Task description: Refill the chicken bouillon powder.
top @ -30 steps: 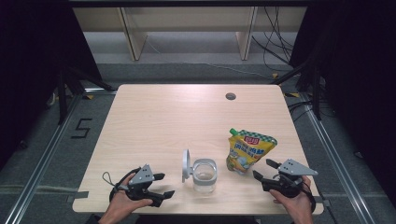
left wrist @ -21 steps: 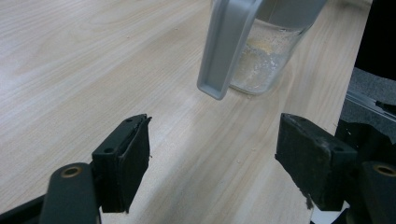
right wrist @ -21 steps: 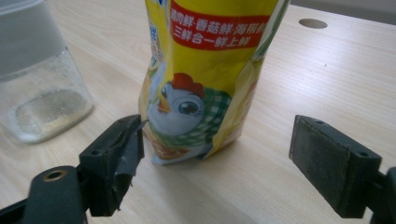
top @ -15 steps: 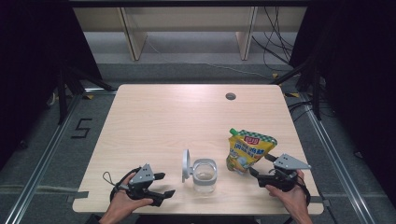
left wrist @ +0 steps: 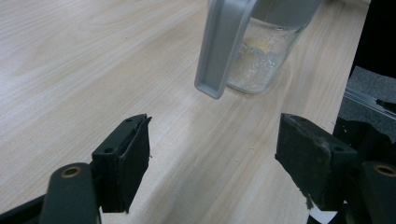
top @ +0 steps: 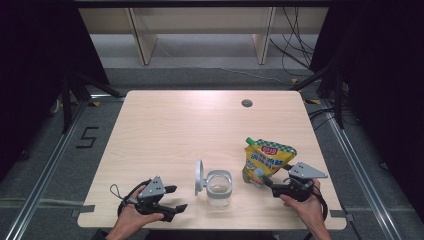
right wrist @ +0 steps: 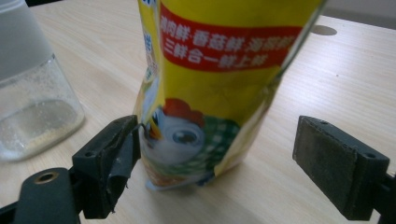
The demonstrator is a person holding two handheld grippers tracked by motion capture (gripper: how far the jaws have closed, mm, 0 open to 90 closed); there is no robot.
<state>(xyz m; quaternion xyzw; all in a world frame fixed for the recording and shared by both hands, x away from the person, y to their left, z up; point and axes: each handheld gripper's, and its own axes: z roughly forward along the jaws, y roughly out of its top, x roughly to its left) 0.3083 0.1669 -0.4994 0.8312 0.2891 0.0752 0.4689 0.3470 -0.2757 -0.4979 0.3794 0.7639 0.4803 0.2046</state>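
Observation:
A yellow stand-up pouch (top: pixel 268 159) with a green cap stands upright at the table's right front. My right gripper (top: pixel 274 178) is open at its base. Its jaws have just been opening. In the right gripper view the pouch (right wrist: pixel 219 70) stands between the jaws of the gripper (right wrist: pixel 222 140): the left pad is right at the pouch's edge and the right pad is well clear. A glass jar (top: pixel 219 187) with its grey lid (top: pixel 199 177) flipped open stands at front centre. My left gripper (top: pixel 180 197) rests open to the jar's left, aimed at the jar (left wrist: pixel 261 51).
The wooden table (top: pixel 190 130) has a round cable hole (top: pixel 246 103) at its far right. The jar (right wrist: pixel 32 107) stands close to the pouch's left. Dark floor and metal rails surround the table.
My right hand has slid left toward the pouch, bringing the jaws around its base. The left gripper, the jar and the pouch have stayed put.

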